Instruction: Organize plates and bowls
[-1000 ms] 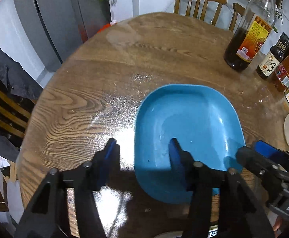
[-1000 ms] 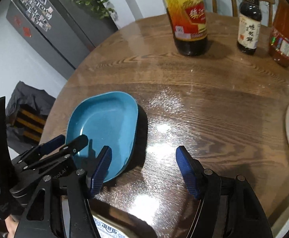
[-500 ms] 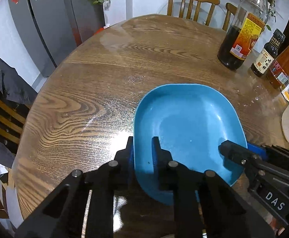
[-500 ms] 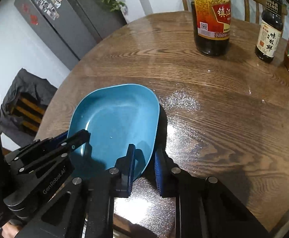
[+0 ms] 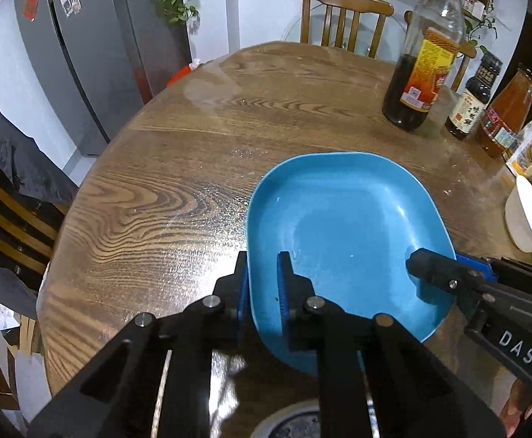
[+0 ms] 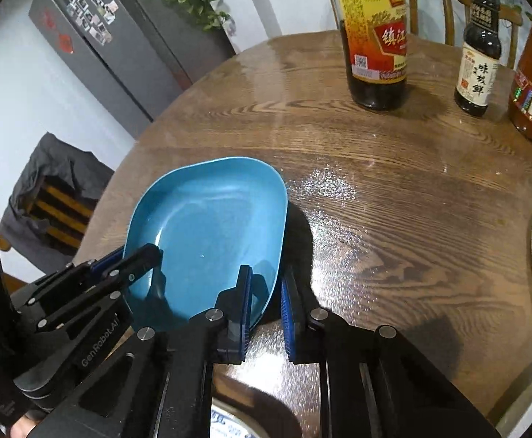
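Observation:
A blue rounded-rectangular plate (image 5: 342,226) lies on the round wooden table (image 5: 193,138). My left gripper (image 5: 264,262) is shut on the plate's near-left rim, one pad inside the plate and one outside. My right gripper (image 5: 437,261) is shut on the near-right rim. In the right wrist view the same plate (image 6: 211,219) has my right gripper (image 6: 266,277) clamped on its right edge and my left gripper (image 6: 134,255) on its left edge. A dark shadow lies under the plate's right side; I cannot tell whether it is off the table.
A large dark vinegar bottle (image 5: 419,73), a small soy sauce bottle (image 5: 474,102) and an orange bottle (image 5: 507,116) stand at the far right. A white bowl (image 5: 527,215) sits at the right edge. A patterned dish (image 5: 295,423) lies just below my grippers. Chairs ring the table.
Both grippers went from open, straddling the plate's rim, to shut on it. The left wrist view has pulled back and up a little.

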### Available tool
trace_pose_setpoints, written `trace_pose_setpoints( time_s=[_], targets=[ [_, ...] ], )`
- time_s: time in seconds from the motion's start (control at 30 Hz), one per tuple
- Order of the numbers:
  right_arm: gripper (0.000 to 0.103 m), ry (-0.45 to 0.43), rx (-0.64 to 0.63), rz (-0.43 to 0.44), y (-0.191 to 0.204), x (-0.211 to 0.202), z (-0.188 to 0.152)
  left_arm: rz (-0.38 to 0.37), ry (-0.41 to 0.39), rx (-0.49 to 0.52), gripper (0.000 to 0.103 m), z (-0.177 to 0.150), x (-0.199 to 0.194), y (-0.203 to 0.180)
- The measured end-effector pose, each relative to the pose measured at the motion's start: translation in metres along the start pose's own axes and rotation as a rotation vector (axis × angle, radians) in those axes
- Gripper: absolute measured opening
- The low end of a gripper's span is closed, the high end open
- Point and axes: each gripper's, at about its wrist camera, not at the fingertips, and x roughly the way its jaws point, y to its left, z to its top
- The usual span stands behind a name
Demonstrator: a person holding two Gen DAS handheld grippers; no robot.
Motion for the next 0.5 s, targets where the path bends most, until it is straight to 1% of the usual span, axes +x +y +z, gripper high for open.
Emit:
trace_pose_setpoints(
  time_s=[0.2, 0.5],
  targets=[
    [0.017, -0.03, -0.002, 0.019, 0.001, -0.024, -0.01, 0.006, -0.028, 0.009, 0.014, -0.007, -0.024, -0.004],
    [0.017, -0.081, -0.026, 0.029, 0.013, -0.062, -0.035, -0.007, -0.079, 0.011, 0.014, -0.024, -0.062, -0.01]
  ],
)
